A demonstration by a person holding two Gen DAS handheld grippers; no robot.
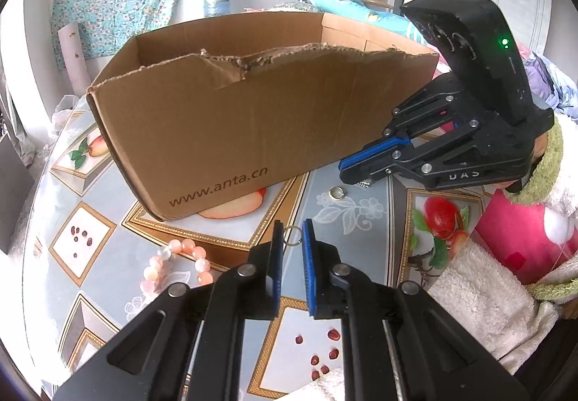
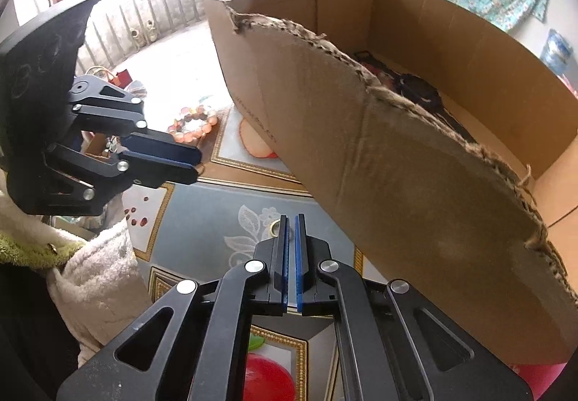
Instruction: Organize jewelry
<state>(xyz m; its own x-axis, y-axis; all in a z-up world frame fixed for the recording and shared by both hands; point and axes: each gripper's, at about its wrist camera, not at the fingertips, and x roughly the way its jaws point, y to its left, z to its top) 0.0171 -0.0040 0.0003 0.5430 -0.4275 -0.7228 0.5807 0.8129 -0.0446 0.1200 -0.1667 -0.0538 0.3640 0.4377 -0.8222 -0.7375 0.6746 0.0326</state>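
Note:
A torn brown cardboard box [image 1: 253,112] marked www.anta.cn stands on the patterned table; it also fills the right wrist view [image 2: 415,184], with dark items on its floor. My left gripper [image 1: 293,235] is shut on a small thin silver ring [image 1: 293,234] held at its fingertips above the table. A pink bead bracelet [image 1: 173,267] lies left of it, also in the right wrist view [image 2: 193,126]. A gold ring [image 1: 336,193] lies on the table below my right gripper [image 1: 343,169], which is shut and looks empty. In the right wrist view the gold ring [image 2: 274,225] sits just beyond the shut fingertips [image 2: 290,220].
The table [image 1: 346,220] has a glossy fruit-pattern cover. A small silvery piece [image 1: 365,183] lies under the right gripper. White fleece sleeves [image 1: 480,292] and a pink garment [image 1: 516,238] crowd the right side. The box blocks the far side of the table.

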